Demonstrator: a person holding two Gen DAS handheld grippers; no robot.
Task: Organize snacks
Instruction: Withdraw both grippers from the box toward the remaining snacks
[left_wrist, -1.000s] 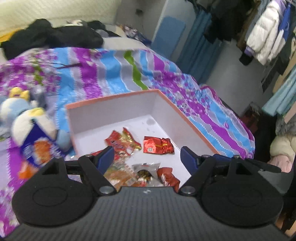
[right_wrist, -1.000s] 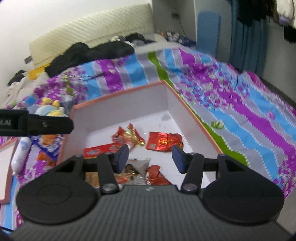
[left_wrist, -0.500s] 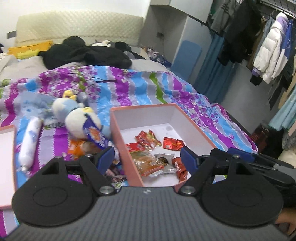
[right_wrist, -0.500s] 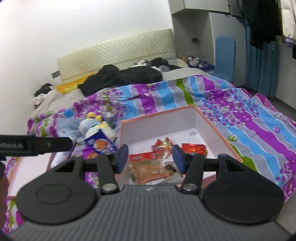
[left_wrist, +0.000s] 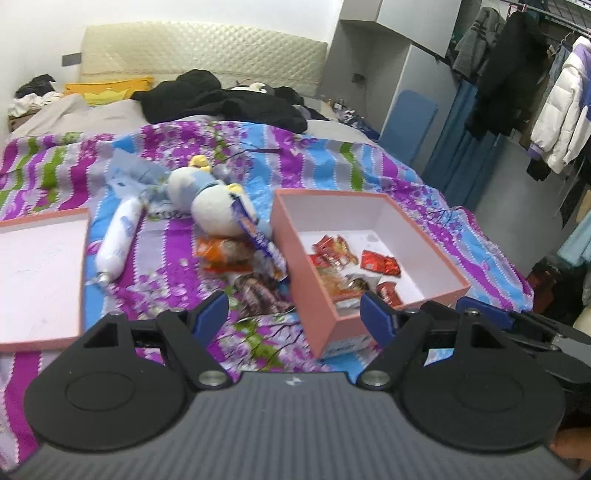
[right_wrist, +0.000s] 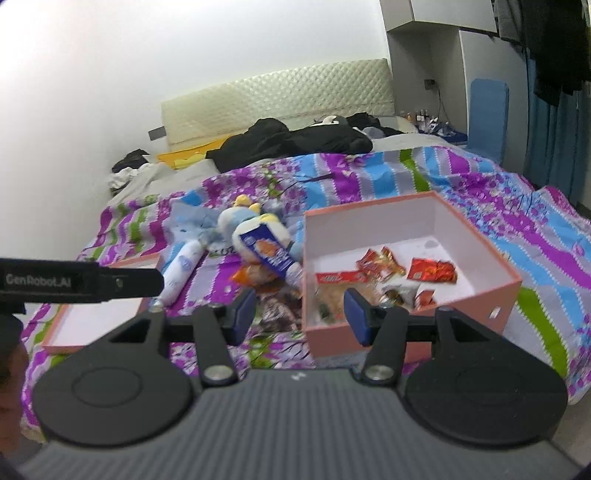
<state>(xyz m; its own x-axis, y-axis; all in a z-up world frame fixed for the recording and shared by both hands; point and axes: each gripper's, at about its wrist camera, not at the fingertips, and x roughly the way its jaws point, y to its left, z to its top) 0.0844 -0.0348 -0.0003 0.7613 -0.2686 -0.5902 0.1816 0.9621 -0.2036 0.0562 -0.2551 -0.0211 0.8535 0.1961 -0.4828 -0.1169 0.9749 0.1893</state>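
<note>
A pink box (left_wrist: 306, 236) (right_wrist: 513, 284) sits on the striped bedspread with several red and orange snack packets (left_wrist: 343, 254) (right_wrist: 428, 269) inside. More snacks lie left of it: a blue packet (left_wrist: 255, 236) (right_wrist: 269, 254), an orange packet (left_wrist: 218, 253), a dark packet (left_wrist: 258, 291) and a white tube (left_wrist: 118, 236) (right_wrist: 183, 266). My left gripper (left_wrist: 293, 315) hovers open and empty, short of the box's near corner. My right gripper (right_wrist: 299, 312) is open and empty too, just in front of the box's near left corner.
The pink box lid (left_wrist: 37, 273) (right_wrist: 99, 321) lies at the left. A white and blue plush toy (left_wrist: 210, 199) (right_wrist: 243, 221) rests behind the loose snacks. Black clothes (left_wrist: 221, 98) are piled by the headboard. Coats (left_wrist: 561, 107) hang at the right.
Both grippers have pulled back and up from over the box. The box, once close beneath the fingers, now sits farther off, with the loose snacks, toy and lid in view.
</note>
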